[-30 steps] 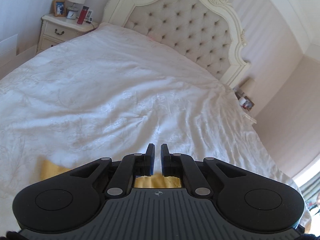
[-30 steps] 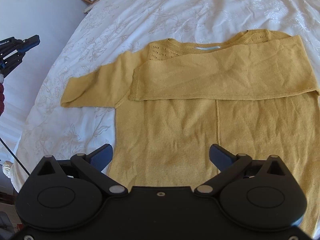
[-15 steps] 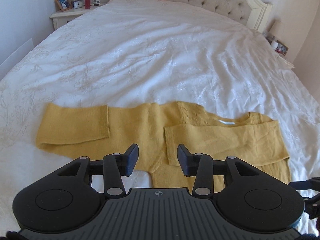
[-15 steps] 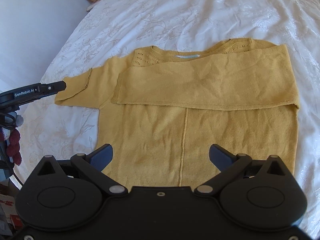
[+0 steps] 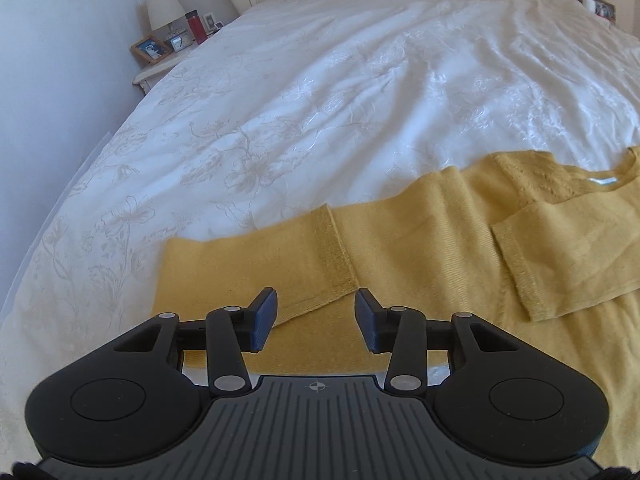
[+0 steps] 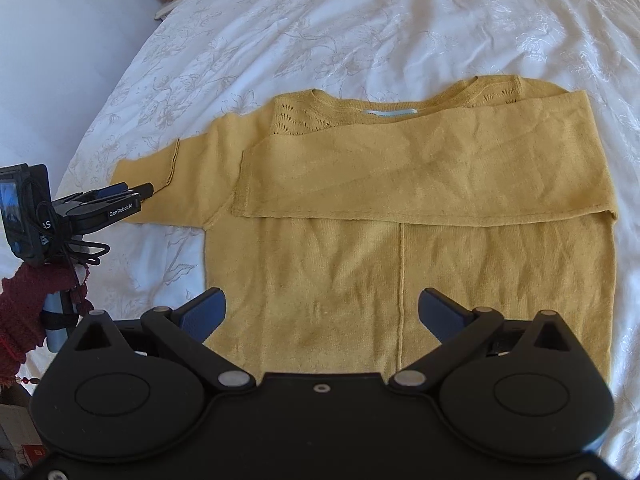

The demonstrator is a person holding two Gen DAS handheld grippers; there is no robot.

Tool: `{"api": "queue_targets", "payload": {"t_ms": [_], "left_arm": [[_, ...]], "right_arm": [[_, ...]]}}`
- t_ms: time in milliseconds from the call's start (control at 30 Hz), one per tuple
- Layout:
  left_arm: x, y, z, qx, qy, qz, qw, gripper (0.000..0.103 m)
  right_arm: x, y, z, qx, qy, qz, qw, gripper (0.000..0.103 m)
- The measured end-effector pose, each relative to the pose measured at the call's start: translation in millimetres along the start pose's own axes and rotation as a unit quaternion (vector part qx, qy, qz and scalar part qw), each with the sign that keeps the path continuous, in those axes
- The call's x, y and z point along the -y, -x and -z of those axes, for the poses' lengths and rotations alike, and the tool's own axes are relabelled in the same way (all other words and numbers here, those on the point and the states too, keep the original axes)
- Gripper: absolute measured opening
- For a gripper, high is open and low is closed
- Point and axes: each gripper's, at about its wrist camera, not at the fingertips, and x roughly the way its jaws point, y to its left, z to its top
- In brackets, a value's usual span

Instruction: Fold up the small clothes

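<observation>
Partly folded: yellow sweater (image 6: 400, 240) flat on bed (image 6: 360, 20), 1 sleeve (image 6: 440, 168) across chest, other sleeve (image 5: 280, 256) doubled outward, before open left gripper (image 5: 316, 314); right gripper (image 6: 322, 312) open, empty.

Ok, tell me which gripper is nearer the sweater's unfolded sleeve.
Left. The left gripper, open, hovers right at the unfolded sleeve, by its cuff. The right gripper, also open, sits over the sweater's lower body, well away from that sleeve.

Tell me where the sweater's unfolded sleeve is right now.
The unfolded sleeve lies flat on the white bedspread, at the sweater's left in the right wrist view, beside the open left hand-held gripper.
</observation>
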Motion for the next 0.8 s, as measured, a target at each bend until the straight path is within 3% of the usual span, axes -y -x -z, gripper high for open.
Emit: {"api": "queue_targets", "payload": {"t_ms": [200,367,400,433,500,633,800], "left_arm": [[-2.1,-30.2,13.9,-0.019,-0.064,-0.023,0.9975,0.042],[-7.0,-41.9,9.3,-0.009,-0.058,-0.029,0.9979,0.042],[-9.4,-44.4,6.8,-0.014,-0.050,-0.018,0.9985,0.041],[-15.3,-46.0,3.7,-0.019,-0.034,0.006,0.9992,0.032],[-26.7,-44.2,-0.8,-0.019,0.013,0.048,0.9986,0.004],[-44.2,-32.7,-8.1,-0.016,0.105,0.081,0.9911,0.003],[-45.0,1.3,-21.7,0.000,0.161,0.103,0.9816,0.003]], "right_arm": [[8.9,-8.1,-0.6,-0.018,-0.032,0.010,0.999,0.103],[13.9,-7.7,-3.3,-0.017,-0.049,0.009,0.999,0.103],[14.2,-7.6,-3.4,-0.018,-0.048,0.010,0.999,0.103],[14.6,-7.4,-3.4,-0.018,-0.047,0.010,0.999,0.103],[15.5,-6.1,-2.5,-0.018,-0.046,0.010,0.999,0.103],[23.8,-2.1,1.0,-0.014,-0.052,0.005,0.999,0.103],[39.8,3.8,8.6,-0.016,-0.057,-0.013,0.998,0.103]]}}
